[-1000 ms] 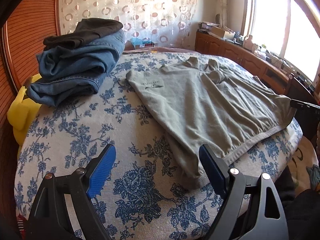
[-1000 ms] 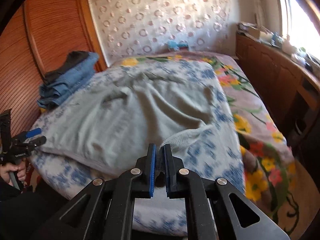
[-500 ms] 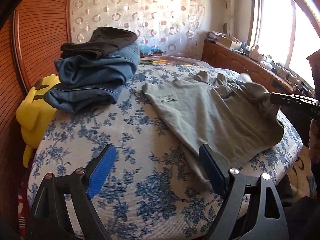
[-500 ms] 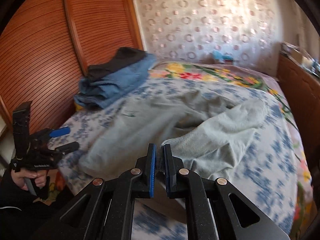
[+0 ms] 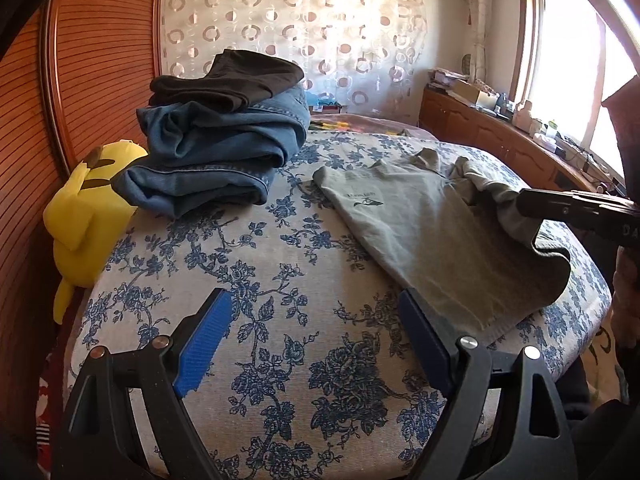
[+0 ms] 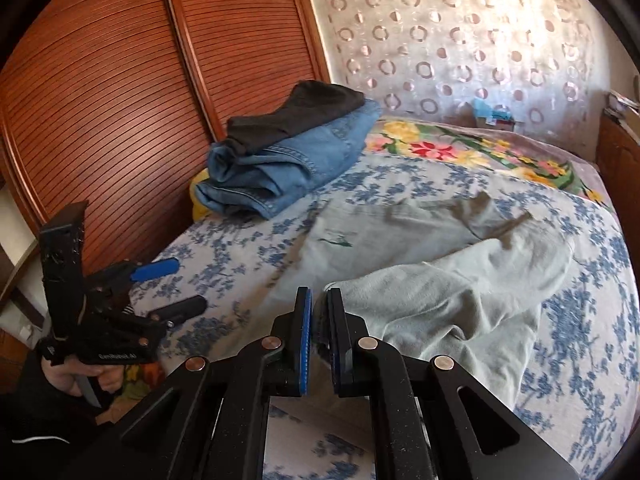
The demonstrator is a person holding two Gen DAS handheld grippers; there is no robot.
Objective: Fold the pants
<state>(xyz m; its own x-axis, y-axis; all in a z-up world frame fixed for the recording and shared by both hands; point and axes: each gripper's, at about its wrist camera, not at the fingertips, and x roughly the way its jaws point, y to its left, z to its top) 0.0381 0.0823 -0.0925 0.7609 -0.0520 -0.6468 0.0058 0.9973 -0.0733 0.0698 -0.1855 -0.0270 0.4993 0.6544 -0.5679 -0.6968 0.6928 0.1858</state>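
**Grey pants mid-fold; right grip thin, left gripper idle**

The grey pants (image 5: 432,232) lie on the blue floral bedspread (image 5: 256,288), well clear of the folded jeans stack (image 5: 216,160) and on the window side of it. The right gripper (image 6: 319,322) is clamped on the garment's edge, with only a narrow strip of cloth between its pads, and one portion is lifted and doubled over the rest. The left gripper (image 5: 316,340) stands wide apart and holds nothing; it hovers over bare bedspread, on the near side of the jeans stack, beside the pants' near corner.

Risks, as judged:
- The thin pinch may slip if the carry meets drag from the bedspread, dropping the fold short.
- Nothing pins the lower layer, so it may be dragged along, giving a skewed, bunched fold.
- Creases near the waistband (image 6: 486,210) may be pressed in if the layer lands unsmoothed.
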